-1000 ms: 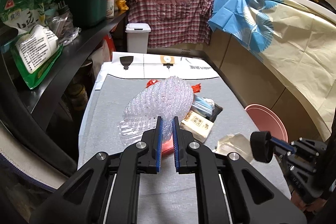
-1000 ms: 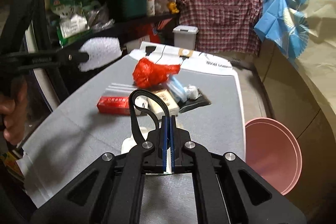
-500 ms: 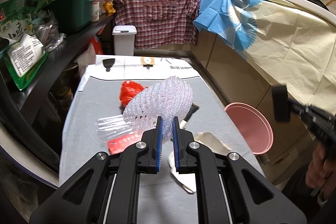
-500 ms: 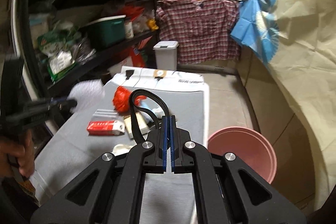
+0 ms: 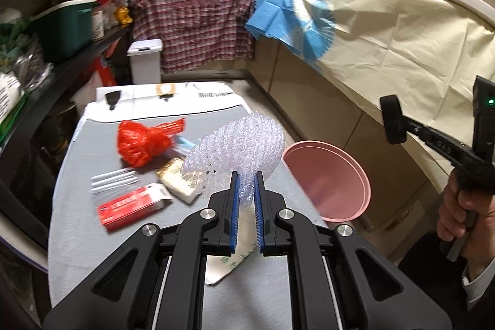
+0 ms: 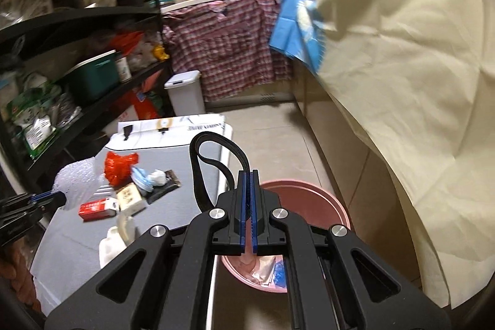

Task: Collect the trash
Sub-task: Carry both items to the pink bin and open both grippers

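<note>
My left gripper (image 5: 246, 184) is shut on a clear foam fruit net (image 5: 238, 150) and holds it above the grey table (image 5: 77, 169), near its right edge. My right gripper (image 6: 247, 178) is shut on a black strap loop (image 6: 213, 156) and hangs over the pink bucket (image 6: 321, 197), which stands on the floor beside the table and holds some scraps. The bucket also shows in the left wrist view (image 5: 328, 178). On the table lie a red plastic bag (image 5: 139, 141), a red box (image 5: 130, 206), a tan packet (image 5: 179, 181) and white paper (image 5: 225, 262).
Black shelves (image 5: 62, 67) packed with goods run along the left. A white pedal bin (image 5: 145, 61) stands beyond the table. A cloth-draped counter (image 5: 386, 51) runs along the right. A blue face mask and a tissue (image 6: 148, 178) lie on the table.
Both grippers have swung right toward the pink bucket. The right gripper with the strap went from above the table to over the bucket. The left still holds the foam net.
</note>
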{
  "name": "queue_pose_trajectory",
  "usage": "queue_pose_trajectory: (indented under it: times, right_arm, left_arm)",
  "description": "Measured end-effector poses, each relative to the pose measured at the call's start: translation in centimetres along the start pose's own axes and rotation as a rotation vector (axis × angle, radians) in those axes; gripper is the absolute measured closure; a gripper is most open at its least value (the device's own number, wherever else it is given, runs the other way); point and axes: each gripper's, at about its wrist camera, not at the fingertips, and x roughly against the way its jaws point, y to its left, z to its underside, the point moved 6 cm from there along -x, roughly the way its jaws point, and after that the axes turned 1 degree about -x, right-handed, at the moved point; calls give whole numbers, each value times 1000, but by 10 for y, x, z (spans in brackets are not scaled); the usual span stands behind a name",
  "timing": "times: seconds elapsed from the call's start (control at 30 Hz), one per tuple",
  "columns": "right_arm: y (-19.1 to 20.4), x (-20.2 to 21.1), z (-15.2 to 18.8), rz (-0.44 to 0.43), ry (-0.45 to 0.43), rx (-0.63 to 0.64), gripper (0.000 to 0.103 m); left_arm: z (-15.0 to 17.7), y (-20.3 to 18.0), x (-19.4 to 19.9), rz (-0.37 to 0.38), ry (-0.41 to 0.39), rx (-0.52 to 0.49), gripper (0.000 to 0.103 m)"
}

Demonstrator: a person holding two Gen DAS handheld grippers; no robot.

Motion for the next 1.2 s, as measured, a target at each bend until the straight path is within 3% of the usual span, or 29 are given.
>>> queue_pose_trajectory:
  times: [0.67,1.2]
  right_arm:
    - [-59,-41,9,76,38,-121,100]
    - [-76,-57,12,114,58,-145,100]
  left_arm:
    - [-31,-103,-74,91,40,-77,94]
    - [-28,-136,-135,112,114,-124,94]
